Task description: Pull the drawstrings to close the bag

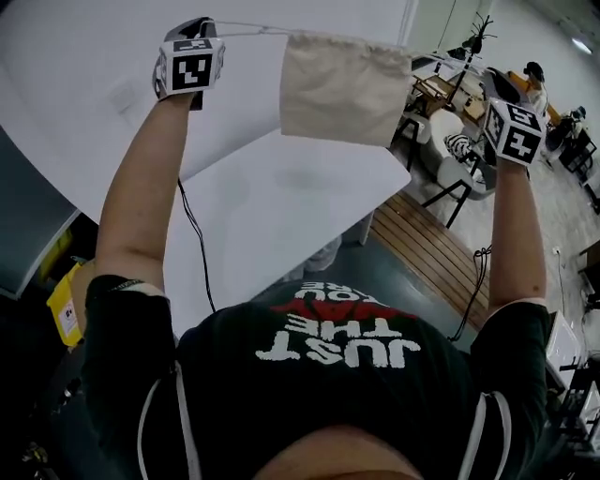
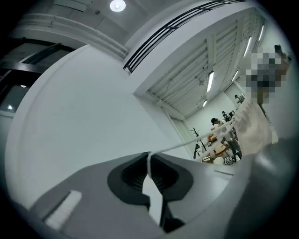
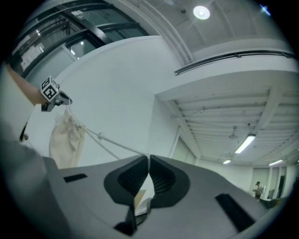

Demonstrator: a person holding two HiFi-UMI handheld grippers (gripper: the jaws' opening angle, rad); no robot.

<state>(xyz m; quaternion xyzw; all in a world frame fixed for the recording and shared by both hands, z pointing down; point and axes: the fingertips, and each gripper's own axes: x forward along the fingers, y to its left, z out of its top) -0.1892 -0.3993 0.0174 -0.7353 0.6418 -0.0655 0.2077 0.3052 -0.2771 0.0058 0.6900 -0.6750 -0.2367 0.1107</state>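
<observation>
Holding the bag (image 1: 342, 86) suspended in the upper centre of the head view, the person has both arms raised. The left gripper (image 1: 201, 28) is at the upper left of the frame and the right gripper (image 1: 494, 86) is at the upper right. The bag hangs between the two grippers, clear of the white table (image 1: 262, 197) that lies below it in the picture.

Jaw state:
- **Left gripper:** in the left gripper view the jaws are closed together on the left drawstring (image 2: 187, 144). This white cord runs taut from the jaw tips toward the bag at the right edge of the frame.
- **Right gripper:** in the right gripper view the jaws are likewise clamped on the right drawstring (image 3: 117, 145). The cord leads up and to the left, as two strands with a knot, to the bag at the left of the frame.

Task progress, as a judgement:
- **Done:** both cords are gripped and tensioned in opposite directions. The fabric at the bag mouth shows puckering in both gripper views.
- **Not done:** in the head view the top hem spans most of the bag's width, so the mouth appears only partly drawn in.
- **Remaining:** the grippers need to move further apart until the hem bunches into a tight neck. Whether the cords have travel left cannot be determined from these views
</observation>
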